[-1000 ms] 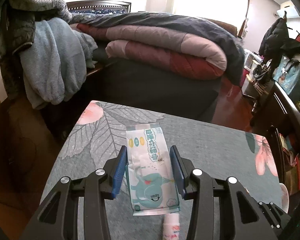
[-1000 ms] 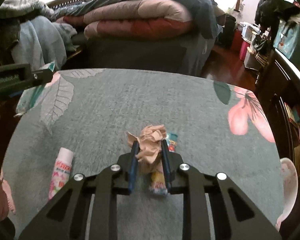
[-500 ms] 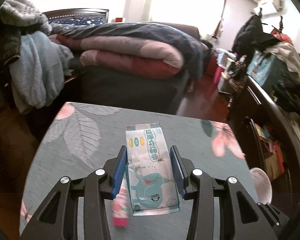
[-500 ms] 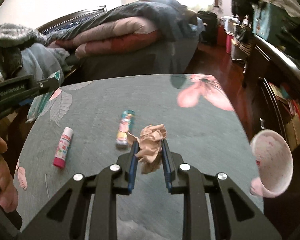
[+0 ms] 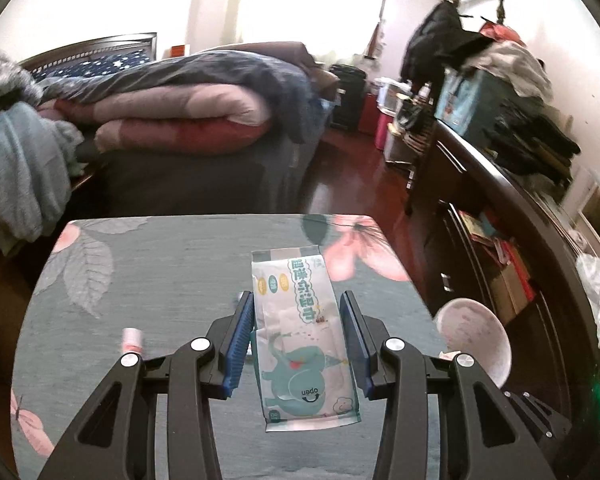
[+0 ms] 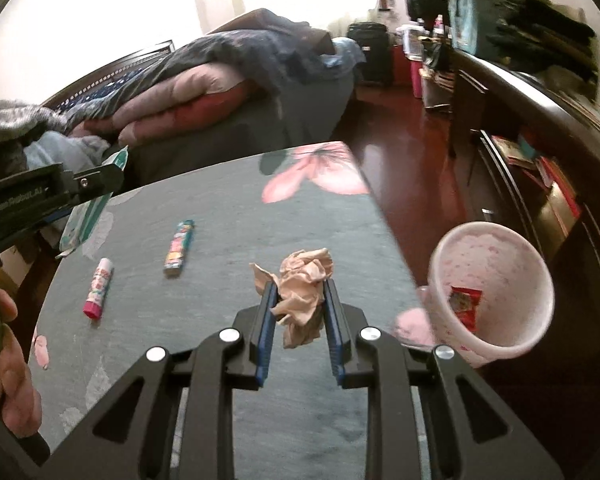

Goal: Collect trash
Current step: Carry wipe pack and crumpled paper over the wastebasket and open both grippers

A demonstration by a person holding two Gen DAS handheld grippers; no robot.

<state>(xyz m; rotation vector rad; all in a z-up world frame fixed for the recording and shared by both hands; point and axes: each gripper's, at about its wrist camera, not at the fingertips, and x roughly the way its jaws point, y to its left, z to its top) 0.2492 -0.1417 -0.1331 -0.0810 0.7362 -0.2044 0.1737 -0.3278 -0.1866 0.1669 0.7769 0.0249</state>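
In the right wrist view, from the frame's left: the left gripper (image 6: 100,178) holds a wipes pack (image 6: 88,210) above the counter (image 6: 228,208), its jaws closed on the pack's sides. A glue stick (image 6: 98,288) and a small tube (image 6: 179,249) lie apart on the counter at centre left. At centre, the right gripper (image 6: 298,300) has its jaws clamped on a crumpled tissue (image 6: 304,280). At right, just past the counter's edge, stands a pink bin (image 6: 496,264) with one red wrapper (image 6: 466,304) already inside.

By this showing the job is partly done: one piece is binned and two are in hand but not yet dropped; whether the stick and tube count as trash cannot be told.

Against half a second ago, both views have swung rightward, and the bin, then at the frame's right margin, now looms larger and nearer the tissue. In the left wrist view the bin (image 5: 474,340) has likewise drawn in at lower right.
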